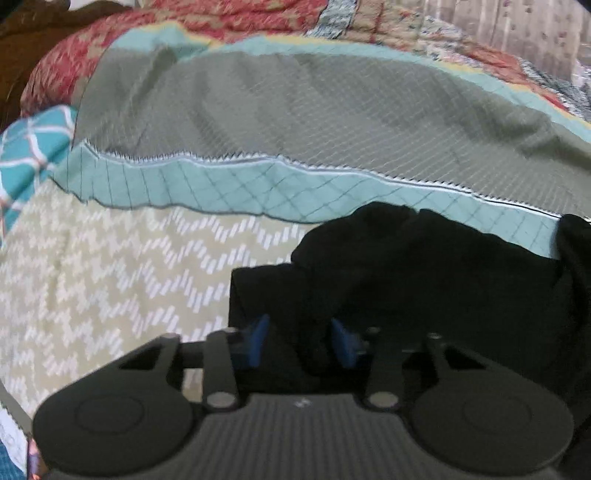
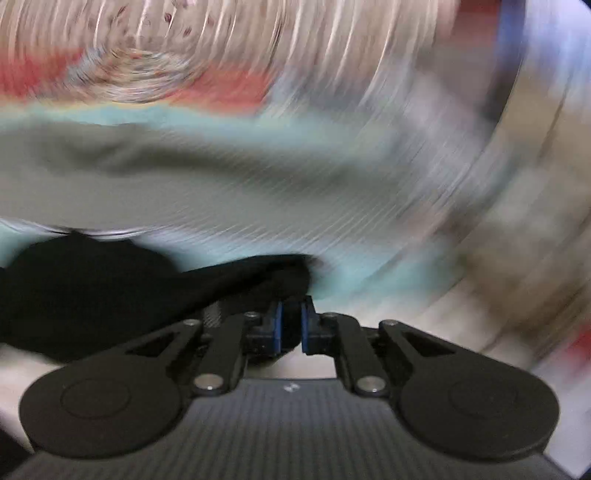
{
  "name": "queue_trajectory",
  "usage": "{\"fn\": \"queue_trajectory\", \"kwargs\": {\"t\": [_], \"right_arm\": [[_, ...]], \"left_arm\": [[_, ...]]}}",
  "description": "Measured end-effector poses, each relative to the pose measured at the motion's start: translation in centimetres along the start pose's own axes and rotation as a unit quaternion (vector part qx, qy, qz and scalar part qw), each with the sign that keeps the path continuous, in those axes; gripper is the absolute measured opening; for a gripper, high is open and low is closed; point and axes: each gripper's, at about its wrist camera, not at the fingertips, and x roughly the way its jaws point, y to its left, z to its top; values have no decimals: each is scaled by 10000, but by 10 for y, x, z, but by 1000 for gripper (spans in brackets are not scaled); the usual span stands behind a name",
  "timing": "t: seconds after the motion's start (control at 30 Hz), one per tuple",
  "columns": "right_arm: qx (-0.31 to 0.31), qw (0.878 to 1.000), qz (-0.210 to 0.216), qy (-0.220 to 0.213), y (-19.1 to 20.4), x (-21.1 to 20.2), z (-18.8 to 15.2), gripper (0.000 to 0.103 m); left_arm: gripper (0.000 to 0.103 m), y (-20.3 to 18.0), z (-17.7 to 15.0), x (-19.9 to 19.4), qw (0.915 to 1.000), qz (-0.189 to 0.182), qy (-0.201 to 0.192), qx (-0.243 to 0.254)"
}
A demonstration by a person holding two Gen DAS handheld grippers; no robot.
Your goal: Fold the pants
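Observation:
Black pants (image 1: 424,273) lie bunched on a bed, at the lower right of the left wrist view. My left gripper (image 1: 301,341) has its blue pads apart, with a fold of the black cloth lying between them. In the right wrist view, which is blurred by motion, my right gripper (image 2: 291,323) is shut on an edge of the black pants (image 2: 110,288), which stretch away to the left.
The bed carries a beige chevron cover (image 1: 110,280), a teal quilted band (image 1: 229,188) and a grey quilted blanket (image 1: 295,110). A red patterned quilt (image 1: 229,18) lies at the back. A curtain-like surface (image 2: 258,44) shows behind.

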Motion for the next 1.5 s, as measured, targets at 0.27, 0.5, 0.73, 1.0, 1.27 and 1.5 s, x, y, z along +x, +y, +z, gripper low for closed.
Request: {"fn": "queue_trajectory", "kwargs": {"t": [0.27,0.5,0.73,1.0,1.27,1.5], "right_arm": [[-1431,9767,-1457,668,-69,3,-71,51],[-522,9835,-1038,1385,-88,-22,-107,60],[1116,9887,-364,933,-101,-48,-90,60],[2174,9721,278,839,-99,3,-57,60],[3205,9400,190,1151,-120,80,-42,60],[3494,9242,312,1510,-119,103,-56,60]], "left_arm": [[51,21,6,-4,9982,-469,0,-360],[90,35,36,-12,9966,-456,-500,-466],[96,23,62,36,9988,-370,-306,-73],[27,-37,35,67,9946,-471,3,927],[11,-22,44,35,9889,828,-756,973],[12,-21,43,57,9906,924,-445,907]]}}
